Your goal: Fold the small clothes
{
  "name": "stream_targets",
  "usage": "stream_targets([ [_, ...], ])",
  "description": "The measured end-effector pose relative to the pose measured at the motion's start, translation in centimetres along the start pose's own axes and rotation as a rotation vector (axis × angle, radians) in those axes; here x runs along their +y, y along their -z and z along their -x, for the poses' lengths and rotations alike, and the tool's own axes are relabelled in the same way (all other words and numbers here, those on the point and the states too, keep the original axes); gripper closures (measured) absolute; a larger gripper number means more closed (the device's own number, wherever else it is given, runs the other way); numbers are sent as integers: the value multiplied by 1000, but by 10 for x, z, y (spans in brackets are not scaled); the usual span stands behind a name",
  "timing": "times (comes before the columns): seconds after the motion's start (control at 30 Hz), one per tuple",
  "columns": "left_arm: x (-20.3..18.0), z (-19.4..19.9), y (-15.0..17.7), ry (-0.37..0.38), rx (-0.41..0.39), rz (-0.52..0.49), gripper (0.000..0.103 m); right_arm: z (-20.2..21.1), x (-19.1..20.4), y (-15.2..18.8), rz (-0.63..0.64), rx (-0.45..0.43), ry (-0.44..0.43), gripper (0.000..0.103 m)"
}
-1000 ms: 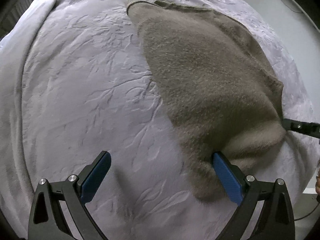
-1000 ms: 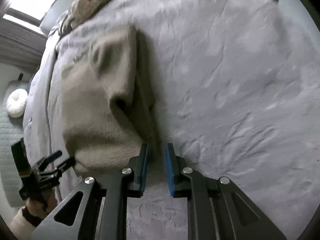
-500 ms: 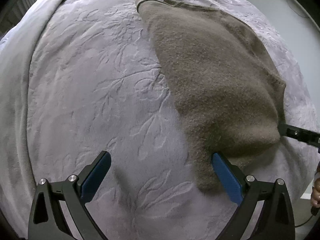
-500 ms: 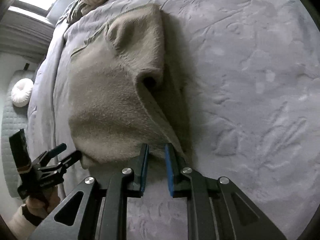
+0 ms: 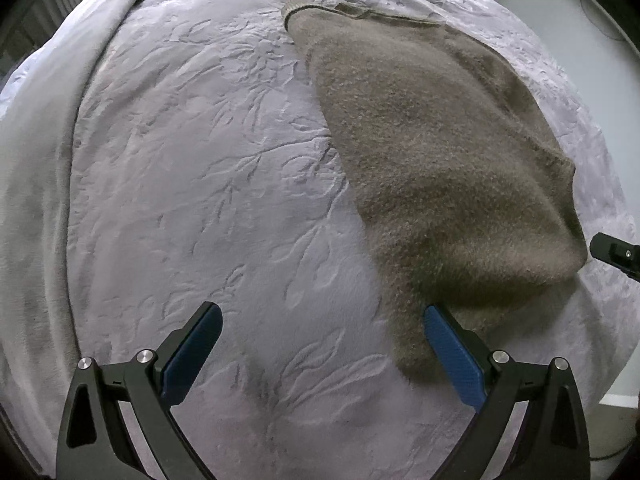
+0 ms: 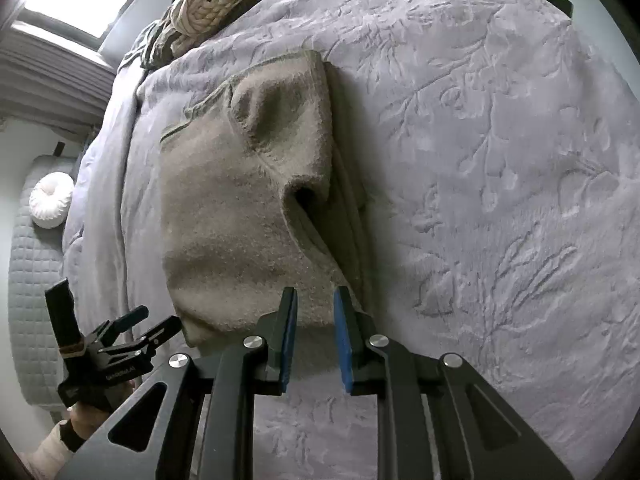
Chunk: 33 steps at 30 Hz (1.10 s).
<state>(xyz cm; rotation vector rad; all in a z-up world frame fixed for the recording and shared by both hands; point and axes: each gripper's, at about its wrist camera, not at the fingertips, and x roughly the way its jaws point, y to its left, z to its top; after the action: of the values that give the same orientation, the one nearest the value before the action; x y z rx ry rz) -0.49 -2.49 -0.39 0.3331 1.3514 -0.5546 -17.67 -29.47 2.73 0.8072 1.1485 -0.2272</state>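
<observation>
— What lies there?
— A fuzzy taupe sweater [image 6: 240, 216], partly folded, flat on the bed.
— Its state?
— One sleeve is folded over the body, cuff opening showing; the hem edge is nearest the right wrist camera.

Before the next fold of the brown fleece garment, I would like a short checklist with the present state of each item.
1. Brown fleece garment lies on the embossed lilac bedspread: ok.
2. Left gripper open and holding nothing: ok.
3. Right gripper free of cloth: ok; its jaws, a narrow gap apart, have just been opening and no cloth is between them.
4. Sleeve folded over the body: ok.
5. Near edge flat, without wrinkles: not ok; a fold gapes open.
6. Underside layers aligned: cannot tell.
</observation>
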Motion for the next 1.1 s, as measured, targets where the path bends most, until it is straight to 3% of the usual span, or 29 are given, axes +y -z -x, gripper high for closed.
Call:
stream_targets([
  [0.4,1,6,-11,-23,-8,21,2,-2,-5,-4,-23,6,-8,80],
  [0.53,1,6,-16,-16,-3,63,2,-1,-7,-7,-27,-3,-1,50],
  [0.7,7,9,-22,-10,-30,120,2,1,-7,-13,-16,-6,-7,36],
  [0.87,14,12,-27,-9,-27,144,2,-2,-8,-20,-14,-1,-12,27],
  [1.1,28,14,-38,18,-32,198,2,-5,-13,-34,-12,1,-18,26],
])
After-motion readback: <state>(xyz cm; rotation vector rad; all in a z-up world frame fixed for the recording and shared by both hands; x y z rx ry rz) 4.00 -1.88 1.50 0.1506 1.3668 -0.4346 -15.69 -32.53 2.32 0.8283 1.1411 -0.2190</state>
